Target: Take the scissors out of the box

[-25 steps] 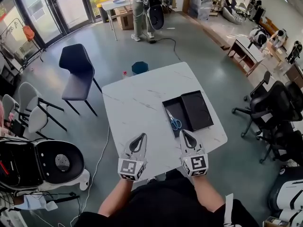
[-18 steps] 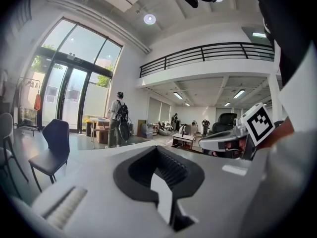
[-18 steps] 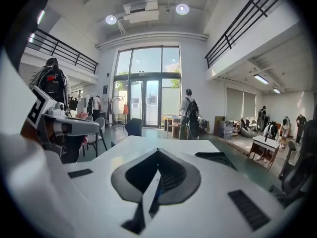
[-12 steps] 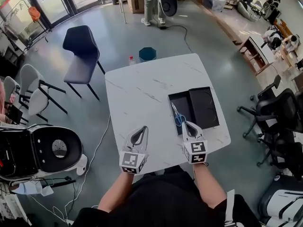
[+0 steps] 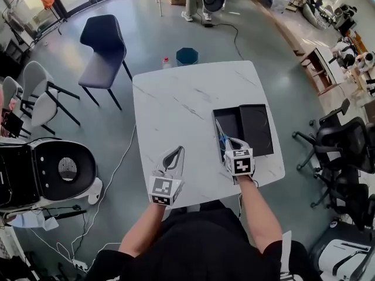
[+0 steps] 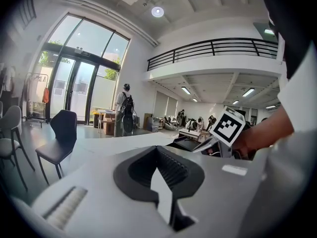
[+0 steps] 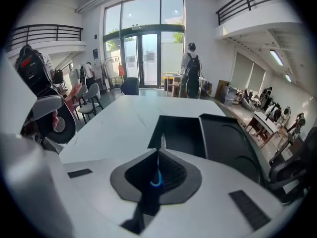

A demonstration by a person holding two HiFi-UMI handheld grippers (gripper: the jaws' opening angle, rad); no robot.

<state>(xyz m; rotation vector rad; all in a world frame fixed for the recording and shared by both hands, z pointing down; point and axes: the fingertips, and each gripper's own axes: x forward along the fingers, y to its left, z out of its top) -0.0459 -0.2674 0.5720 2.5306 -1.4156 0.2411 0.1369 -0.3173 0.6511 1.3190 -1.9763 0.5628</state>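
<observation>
The scissors [image 5: 220, 133], with blue handles, lie in the left half of the open black box [image 5: 232, 119] on the white marble table [image 5: 176, 110]. My right gripper [image 5: 231, 141] is shut and hangs right over the handles. In the right gripper view a blue handle loop [image 7: 156, 179] shows through the slit under the jaws, and the blade tip [image 7: 162, 144] pokes out past them over the box tray [image 7: 181, 130]. Contact cannot be made out. My left gripper [image 5: 177, 152] is shut and holds nothing, near the table's front edge; the left gripper [image 6: 158, 151] points across the table.
The box's other half [image 5: 258, 127] lies beside the tray. A dark blue chair [image 5: 102, 37] and grey chairs [image 5: 35, 98] stand to the left, office chairs [image 5: 345, 151] to the right, a teal stool [image 5: 187, 55] beyond the table, and an open case [image 5: 50, 171] at the near left.
My right gripper has moved forward from the table's front edge until it is over the scissors' handles. The left gripper has stayed about where it was.
</observation>
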